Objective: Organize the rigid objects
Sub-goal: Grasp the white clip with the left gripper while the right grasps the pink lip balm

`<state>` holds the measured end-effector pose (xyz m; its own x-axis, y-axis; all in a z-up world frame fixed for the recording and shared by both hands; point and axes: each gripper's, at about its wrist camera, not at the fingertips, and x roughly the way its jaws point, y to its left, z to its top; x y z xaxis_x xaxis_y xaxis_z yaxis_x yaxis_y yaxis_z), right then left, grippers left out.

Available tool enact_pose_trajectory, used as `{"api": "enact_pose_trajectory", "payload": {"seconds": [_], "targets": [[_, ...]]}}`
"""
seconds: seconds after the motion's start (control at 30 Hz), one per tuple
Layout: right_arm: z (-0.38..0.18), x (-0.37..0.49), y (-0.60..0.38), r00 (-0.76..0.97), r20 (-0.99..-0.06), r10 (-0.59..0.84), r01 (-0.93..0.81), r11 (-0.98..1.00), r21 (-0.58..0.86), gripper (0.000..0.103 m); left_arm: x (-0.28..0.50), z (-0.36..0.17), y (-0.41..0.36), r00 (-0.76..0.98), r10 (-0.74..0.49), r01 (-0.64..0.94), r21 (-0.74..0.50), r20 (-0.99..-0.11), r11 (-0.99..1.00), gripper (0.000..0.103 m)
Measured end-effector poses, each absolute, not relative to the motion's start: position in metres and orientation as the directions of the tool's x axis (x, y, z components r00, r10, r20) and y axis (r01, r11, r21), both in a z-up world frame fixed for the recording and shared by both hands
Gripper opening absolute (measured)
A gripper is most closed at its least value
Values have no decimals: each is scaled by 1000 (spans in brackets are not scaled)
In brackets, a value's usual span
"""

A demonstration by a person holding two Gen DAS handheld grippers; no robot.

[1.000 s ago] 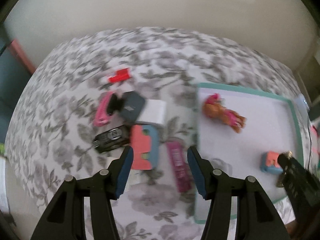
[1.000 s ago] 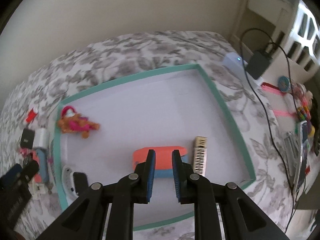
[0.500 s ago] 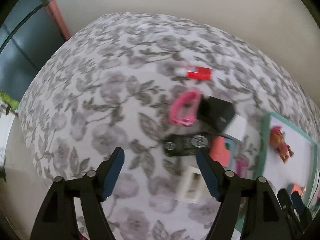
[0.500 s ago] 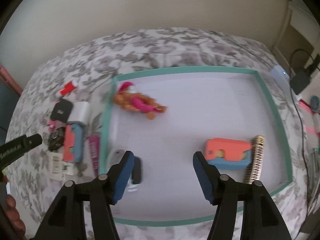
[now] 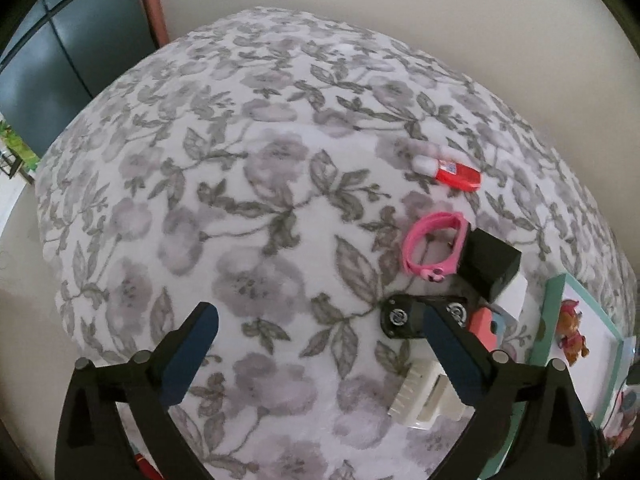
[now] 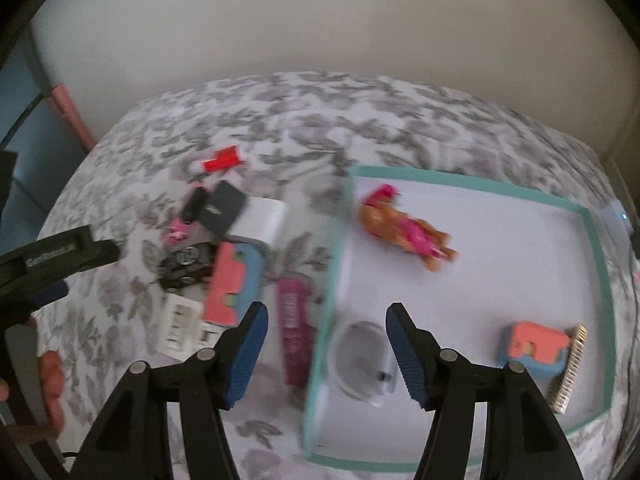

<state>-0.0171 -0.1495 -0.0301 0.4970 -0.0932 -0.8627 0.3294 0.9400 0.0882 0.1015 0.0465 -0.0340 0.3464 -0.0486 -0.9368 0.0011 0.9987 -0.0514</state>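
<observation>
A teal-rimmed white tray [image 6: 592, 248] lies on the floral cloth. In it are an orange-and-pink doll [image 6: 404, 228], a coral-and-blue block [image 6: 536, 348], a comb [image 6: 570, 364] and a clear round piece [image 6: 362, 354]. Left of the tray lie another coral-and-blue block [image 6: 234, 284], a magenta tube [image 6: 294, 328], a white box [image 6: 262, 220], a dark case [image 6: 222, 208], a black piece [image 6: 186, 266], a white adapter [image 6: 182, 332] and a red clip [image 6: 222, 159]. My right gripper [image 6: 324, 354] is open over the tray's left edge. My left gripper [image 5: 316, 360] is open above bare cloth, left of a pink band [image 5: 434, 246].
The floral cloth [image 5: 240, 200] stretches bare to the left. A dark cabinet [image 5: 44, 60] and pink post [image 5: 152, 0] stand at the back left. A plain wall rises behind. My left gripper also shows in the right wrist view [image 6: 48, 264].
The right gripper opened, let go of the coral-and-blue block in the tray, and swung left to the tray's edge. The left gripper swung left, away from the pile.
</observation>
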Motion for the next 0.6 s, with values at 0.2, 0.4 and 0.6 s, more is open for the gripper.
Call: {"api": "enact_pose_trajectory", "payload": {"seconds": [0.2,0.4,0.6], "targets": [[-40,-1,-133,477,-877,-57,248,966,72,51,100,-53,30,218,-114,68,-101,-969,993,102],[-58,12,-128,431,-902,-28,221,972,75,42,96,-59,22,189,-139,100,-122,-972,988,102],[-65,15,-130,417,-909,-15,225,970,87,41,91,-62,11,170,-151,165,-122,-974,979,101]]}}
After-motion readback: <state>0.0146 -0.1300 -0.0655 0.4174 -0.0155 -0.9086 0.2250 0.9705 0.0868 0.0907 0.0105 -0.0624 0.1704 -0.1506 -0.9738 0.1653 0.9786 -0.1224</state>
